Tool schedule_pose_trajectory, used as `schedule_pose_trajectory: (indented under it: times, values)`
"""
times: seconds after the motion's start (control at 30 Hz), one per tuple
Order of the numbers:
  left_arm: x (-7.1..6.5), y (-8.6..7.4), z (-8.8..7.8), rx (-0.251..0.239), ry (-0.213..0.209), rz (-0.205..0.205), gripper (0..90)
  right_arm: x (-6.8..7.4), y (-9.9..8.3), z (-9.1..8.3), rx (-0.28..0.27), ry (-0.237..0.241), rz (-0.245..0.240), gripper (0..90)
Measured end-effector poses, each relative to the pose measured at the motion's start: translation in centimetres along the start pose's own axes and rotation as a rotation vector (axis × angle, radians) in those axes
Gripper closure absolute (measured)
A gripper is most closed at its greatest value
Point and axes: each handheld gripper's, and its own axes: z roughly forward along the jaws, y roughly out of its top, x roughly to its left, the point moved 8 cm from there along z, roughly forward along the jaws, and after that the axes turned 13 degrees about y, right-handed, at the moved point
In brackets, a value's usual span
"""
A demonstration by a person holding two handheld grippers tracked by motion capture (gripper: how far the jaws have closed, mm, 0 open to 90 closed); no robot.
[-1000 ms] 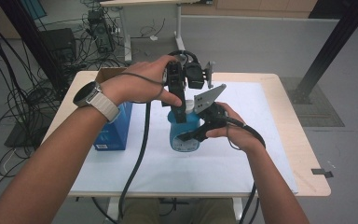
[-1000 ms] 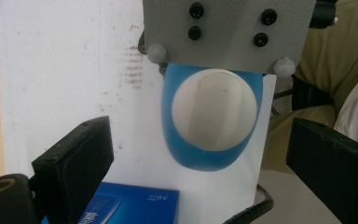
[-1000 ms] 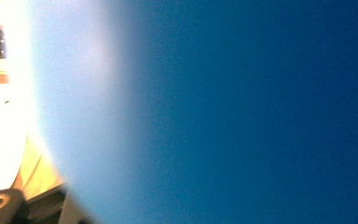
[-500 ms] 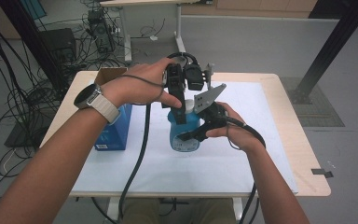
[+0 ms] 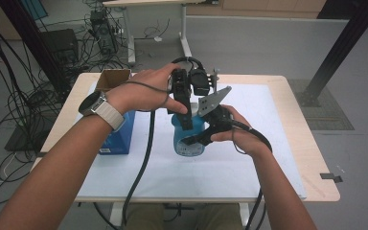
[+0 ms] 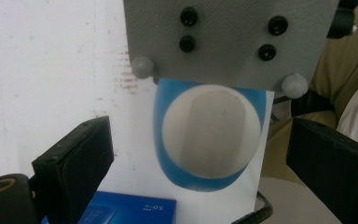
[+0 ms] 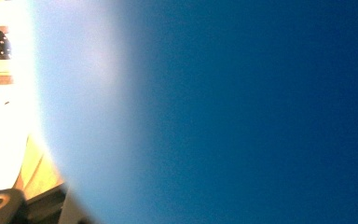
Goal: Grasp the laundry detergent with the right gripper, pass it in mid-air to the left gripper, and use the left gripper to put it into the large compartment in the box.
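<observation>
the blue tub (image 5: 189, 139) stands upright at the centre of the high view, on the white mat (image 5: 278, 158). the right gripper (image 5: 196, 140) comes in from the right and is clamped on the tub's side, jaws as far closed as they go. its own view is a blur of blue (image 7: 223, 112), the tub pressed right up to the lens. the left gripper (image 5: 184, 117) hangs above the tub and points down. in its own view the jaws stand wide apart with nothing between them, and the tub's open mouth (image 6: 209, 137) lies below, in the centre of the frame.

the step looks like steadying the tub with the right while the left lines up over its mouth. next the left probably has to go down straight into or onto the rim, and the right must keep its hold so the tub does not tip.

hard to tell: the inside looks pale, and i cannot say whether there is anything in it. the grey plate (image 6: 228, 42) cuts off the tub's far rim. a blue box (image 5: 120, 136) lies left of the tub, partly behind the left forearm.
</observation>
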Motion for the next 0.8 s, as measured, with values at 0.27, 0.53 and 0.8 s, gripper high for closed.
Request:
schedule_pose_trajectory:
  times: [0.27, 0.53, 0.8]
  values:
    - [-0.2, 0.0, 0.8, -0.001, -0.014, 0.002, 8.2, 0.1, 0.1, 0.1, -0.005, 0.005, -0.001, 44.0]
    - [-0.3, 0.0, 1.4, -0.003, -0.024, 0.006, 8.8, 0.1, 0.1, 0.2, -0.011, 0.007, 0.004, 44.1]
    - [-0.4, 0.0, 2.1, 0.002, -0.033, 0.009, 9.5, 0.2, 0.1, 0.2, -0.014, 0.010, -0.002, 44.1]
